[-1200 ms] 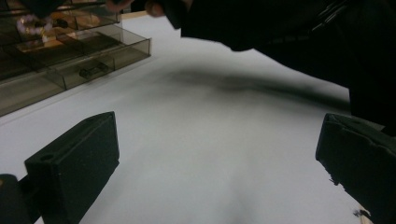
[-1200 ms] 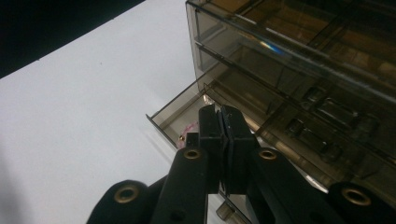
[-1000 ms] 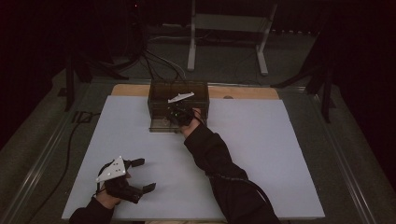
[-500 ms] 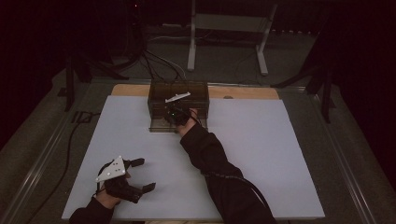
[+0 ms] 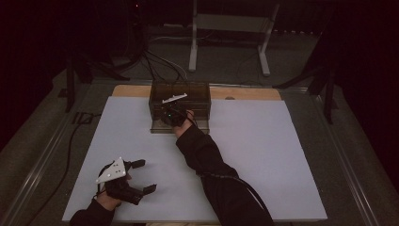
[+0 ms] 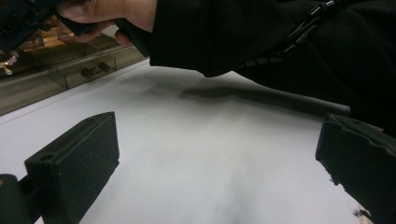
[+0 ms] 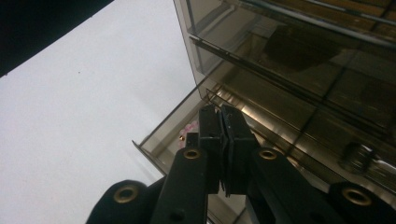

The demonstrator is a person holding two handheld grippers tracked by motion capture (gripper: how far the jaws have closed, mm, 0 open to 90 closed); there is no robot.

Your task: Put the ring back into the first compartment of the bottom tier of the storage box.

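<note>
A dark see-through drawer box (image 5: 200, 90) stands at the table's far middle. My right gripper (image 5: 170, 116) is at its front, over a pulled-out drawer (image 7: 163, 135) with small pink bits inside. Its jaws are shut (image 7: 221, 114), tips at the drawer's front rim; I cannot tell whether anything is pinched between the pads. My left gripper (image 5: 144, 176) rests open near the front left of the white table top (image 5: 263, 155), nothing between its jaws (image 6: 219, 154). In the left gripper view, the box (image 6: 46, 56) shows another drawer's handle (image 6: 93, 70), and the right gripper (image 6: 21, 21) is in the person's hand.
The right sleeve (image 5: 211, 165) stretches from the front edge to the box across the table's middle. A wooden strip (image 5: 244, 93) runs behind the box. Cables (image 5: 70, 141) trail off the left side. A metal stand (image 5: 226, 28) is on the floor beyond.
My right gripper and hand have shifted slightly left along the box front. The left gripper has stayed still and open.
</note>
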